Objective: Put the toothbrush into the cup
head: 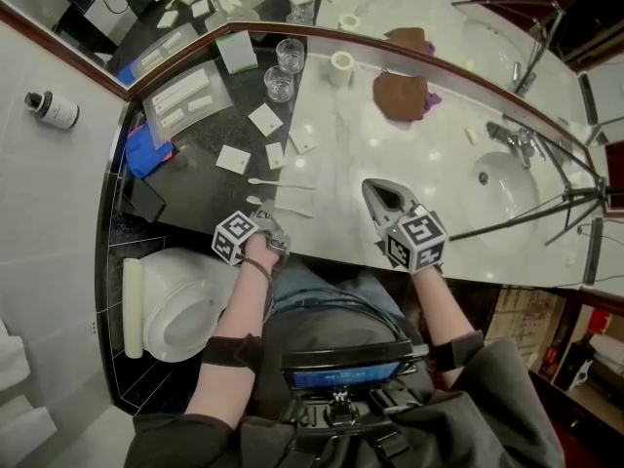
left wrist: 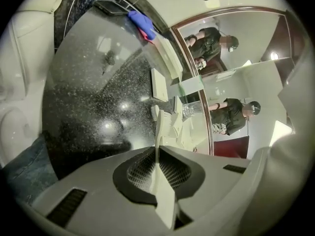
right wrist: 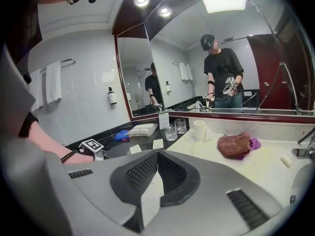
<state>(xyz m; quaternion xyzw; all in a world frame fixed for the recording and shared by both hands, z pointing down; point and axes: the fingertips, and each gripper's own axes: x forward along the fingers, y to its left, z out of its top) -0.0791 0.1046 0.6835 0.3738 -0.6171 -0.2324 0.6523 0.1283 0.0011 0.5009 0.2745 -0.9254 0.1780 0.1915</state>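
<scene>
Noted toothbrush [head: 283, 183] flat on the counter [head: 351, 144], on the person's side of the cup [head: 279, 84] and well apart from it. Long axis crosswise, roughly parallel to the counter's front edge; bristle end left of the cup, handle end trailing right. Found left gripper [left wrist: 157, 152] beyond the toothbrush as seen from the cup, just short of it. Jaws nearly together, gripping nothing. In the left gripper view, handle in line with the jaw seam, bristles at the far end. Toothbrush apart from the jaws in the head view. Right gripper [right wrist: 157, 156] right of the cup and well apart, over pale marble, jaws clenched together, empty.
</scene>
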